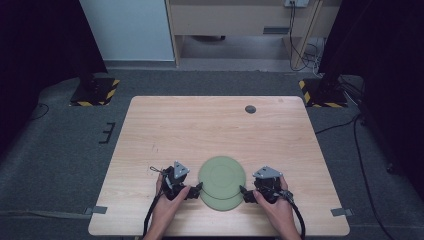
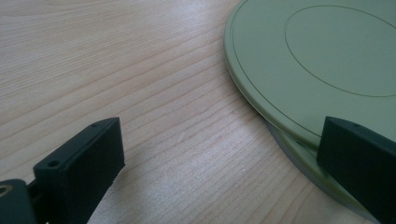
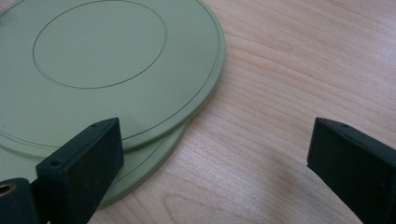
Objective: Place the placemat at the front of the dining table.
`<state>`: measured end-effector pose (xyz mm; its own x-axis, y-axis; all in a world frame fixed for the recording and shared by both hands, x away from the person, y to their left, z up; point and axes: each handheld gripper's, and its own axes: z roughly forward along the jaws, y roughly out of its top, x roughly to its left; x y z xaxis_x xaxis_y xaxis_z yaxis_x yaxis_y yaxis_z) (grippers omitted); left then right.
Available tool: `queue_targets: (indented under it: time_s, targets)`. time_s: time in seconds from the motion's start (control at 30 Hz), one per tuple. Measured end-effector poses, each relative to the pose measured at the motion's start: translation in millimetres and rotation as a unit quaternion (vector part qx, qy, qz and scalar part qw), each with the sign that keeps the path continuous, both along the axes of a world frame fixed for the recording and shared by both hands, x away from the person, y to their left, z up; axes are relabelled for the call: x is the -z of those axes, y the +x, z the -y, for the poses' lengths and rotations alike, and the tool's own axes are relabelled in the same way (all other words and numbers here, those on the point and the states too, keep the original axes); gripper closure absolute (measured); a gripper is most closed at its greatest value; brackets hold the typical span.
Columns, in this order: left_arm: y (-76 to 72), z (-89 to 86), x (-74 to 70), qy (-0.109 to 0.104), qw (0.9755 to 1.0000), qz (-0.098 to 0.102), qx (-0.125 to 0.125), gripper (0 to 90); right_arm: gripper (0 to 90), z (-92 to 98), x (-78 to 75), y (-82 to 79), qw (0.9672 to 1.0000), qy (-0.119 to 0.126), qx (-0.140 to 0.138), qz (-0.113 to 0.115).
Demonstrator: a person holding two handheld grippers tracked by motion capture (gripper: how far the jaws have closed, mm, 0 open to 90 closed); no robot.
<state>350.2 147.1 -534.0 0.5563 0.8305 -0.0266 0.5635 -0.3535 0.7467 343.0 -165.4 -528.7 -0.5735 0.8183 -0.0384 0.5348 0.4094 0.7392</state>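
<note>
Near the table's [image 1: 150, 125] front edge, two stacked green plates [image 1: 222, 183] sit between my left gripper [image 1: 196, 190] and right gripper [image 1: 245, 193], both wide open and empty, flanking the rims, seemingly to lift the offset top plate.

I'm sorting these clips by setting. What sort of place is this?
Probably a lab or recording workspace, not a home: a bare wooden table on grey carpet, hazard-striped stand bases at its far corners, and loose cables under a bench behind.
</note>
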Motion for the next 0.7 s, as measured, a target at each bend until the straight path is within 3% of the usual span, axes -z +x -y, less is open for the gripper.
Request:
queue_targets:
  time_s: [0.47, 0.7]
  targets:
    - [-6.0, -2.0, -2.1, 0.002, 1.0000, -0.002, 0.009, 2.0, 7.7, 2.0, -1.1, -7.5, 0.9996, 0.000, -0.028, -0.004]
    - [-3.0, 0.0, 0.1, 0.001, 1.0000, -0.001, 0.007, 0.1, 6.9, -0.2, 0.4, -5.2, 0.9998, 0.001, -0.018, 0.000]
